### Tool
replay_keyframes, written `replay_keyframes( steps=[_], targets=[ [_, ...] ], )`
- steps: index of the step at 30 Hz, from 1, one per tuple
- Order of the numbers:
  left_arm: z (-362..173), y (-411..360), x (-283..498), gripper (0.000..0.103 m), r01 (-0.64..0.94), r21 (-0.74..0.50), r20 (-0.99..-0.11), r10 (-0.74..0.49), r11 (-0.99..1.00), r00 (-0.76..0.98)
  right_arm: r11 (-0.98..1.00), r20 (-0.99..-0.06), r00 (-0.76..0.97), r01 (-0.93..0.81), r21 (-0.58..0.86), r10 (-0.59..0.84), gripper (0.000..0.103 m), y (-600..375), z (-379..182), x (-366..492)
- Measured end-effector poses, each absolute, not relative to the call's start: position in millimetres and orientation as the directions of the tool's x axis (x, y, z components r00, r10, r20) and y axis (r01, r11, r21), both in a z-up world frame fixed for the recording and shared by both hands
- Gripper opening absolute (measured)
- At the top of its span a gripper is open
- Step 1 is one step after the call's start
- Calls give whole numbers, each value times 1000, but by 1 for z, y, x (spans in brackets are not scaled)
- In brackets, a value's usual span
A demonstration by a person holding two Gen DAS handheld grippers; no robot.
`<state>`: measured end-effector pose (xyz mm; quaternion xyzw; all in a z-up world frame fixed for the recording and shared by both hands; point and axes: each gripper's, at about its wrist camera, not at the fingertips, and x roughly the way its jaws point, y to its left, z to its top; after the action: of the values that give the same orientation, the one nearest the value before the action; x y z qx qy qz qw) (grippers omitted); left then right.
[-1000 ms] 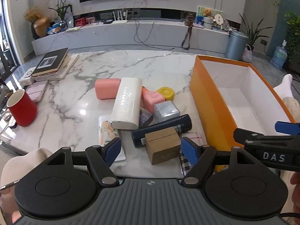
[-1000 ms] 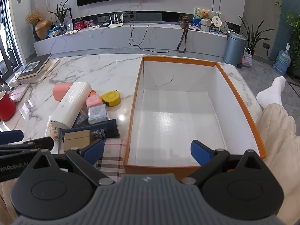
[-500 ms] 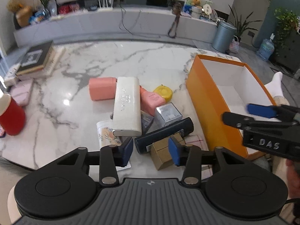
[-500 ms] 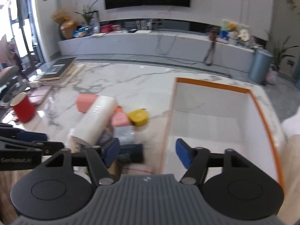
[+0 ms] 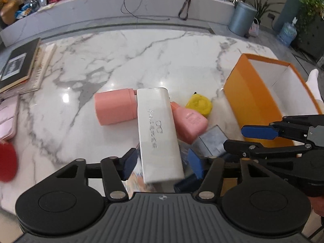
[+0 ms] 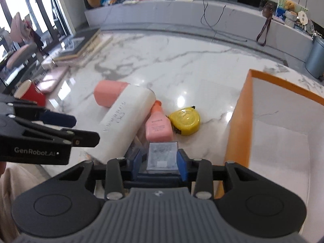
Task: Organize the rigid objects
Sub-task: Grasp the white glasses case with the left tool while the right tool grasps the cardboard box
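Straddling: my left hand-held gripper, jaws just widened, apart around the white case.
Closing: my right hand-held gripper, on the silver box; contact unclear.
Hidden: dark bottle, mostly covered.
Nearby: orange box, yellow tape measure on the worktop.

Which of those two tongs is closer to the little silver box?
The right. The right tongs straddle the silver box, a blue pad at each side, their jaws having just been closing. The left tongs sit beside it, around the near end of the long white case.
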<state>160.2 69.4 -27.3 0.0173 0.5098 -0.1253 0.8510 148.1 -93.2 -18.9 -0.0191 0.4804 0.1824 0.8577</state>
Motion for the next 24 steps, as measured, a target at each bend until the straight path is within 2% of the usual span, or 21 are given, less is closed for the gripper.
replay_keyframes(
  steps=[3, 15, 19, 24],
  targets=[
    [-40, 68, 176, 77, 234, -80, -883, -178, 969, 435, 930, -850, 444, -344, 131, 284, 39, -89, -29, 162],
    [-74, 53, 214, 78, 248, -64, -917, -155, 967, 367, 917, -891, 373, -386, 104, 258, 39, -83, -52, 191],
    [-82, 48, 217, 71, 236, -61, -923, -144, 970, 356, 909, -897, 355, -404, 105, 262, 39, -84, -52, 192],
    [-76, 53, 208, 70, 223, -73, -917, -153, 972, 368, 885, -899, 343, -456, 92, 271, 35, -83, -46, 189]
  ],
)
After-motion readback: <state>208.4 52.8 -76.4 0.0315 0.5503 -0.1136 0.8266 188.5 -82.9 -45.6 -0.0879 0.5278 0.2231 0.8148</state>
